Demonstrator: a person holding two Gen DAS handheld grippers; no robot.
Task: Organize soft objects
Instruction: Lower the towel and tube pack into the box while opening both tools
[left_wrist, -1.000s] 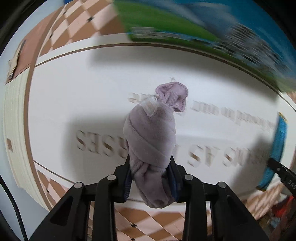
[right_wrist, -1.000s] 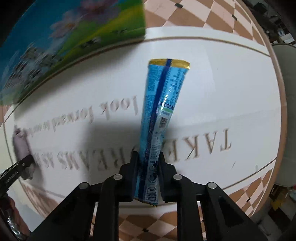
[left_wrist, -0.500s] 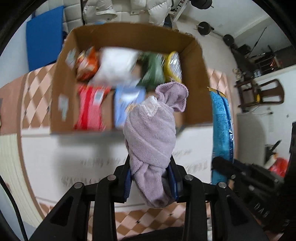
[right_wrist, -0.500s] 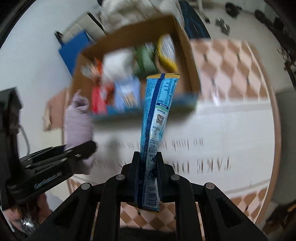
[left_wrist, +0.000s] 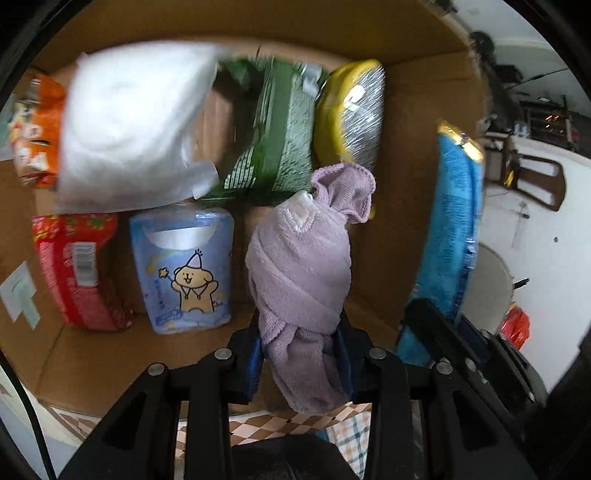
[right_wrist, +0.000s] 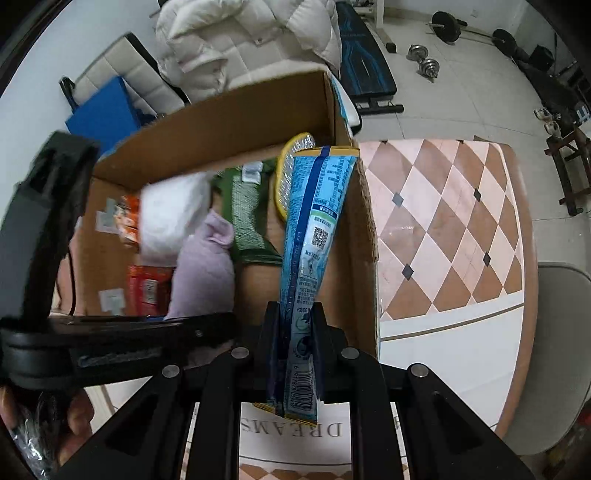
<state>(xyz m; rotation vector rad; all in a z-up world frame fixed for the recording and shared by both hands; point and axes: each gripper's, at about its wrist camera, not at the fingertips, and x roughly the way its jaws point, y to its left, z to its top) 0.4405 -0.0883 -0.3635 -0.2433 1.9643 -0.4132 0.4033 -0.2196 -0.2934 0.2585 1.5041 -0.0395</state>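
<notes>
My left gripper (left_wrist: 300, 356) is shut on a rolled lilac towel (left_wrist: 301, 269) and holds it over the open cardboard box (left_wrist: 402, 240), above a bare patch of the box floor. My right gripper (right_wrist: 293, 343) is shut on a flat blue snack packet (right_wrist: 312, 236), held upright over the box's right wall (right_wrist: 364, 236). The towel also shows in the right wrist view (right_wrist: 203, 273), and the blue packet in the left wrist view (left_wrist: 448, 229), at the right.
The box holds a white soft pack (left_wrist: 129, 133), a green pack (left_wrist: 275, 136), a yellow and silver pack (left_wrist: 351, 114), a blue tissue pack with a bear (left_wrist: 183, 269), a red pack (left_wrist: 79, 269) and an orange pack (left_wrist: 33, 136). The checked tabletop (right_wrist: 454, 229) lies right of the box.
Both grippers have swung up from the white table mat and moved forward over the box. The box's inside now fills the left wrist view. Both grips are unchanged.
</notes>
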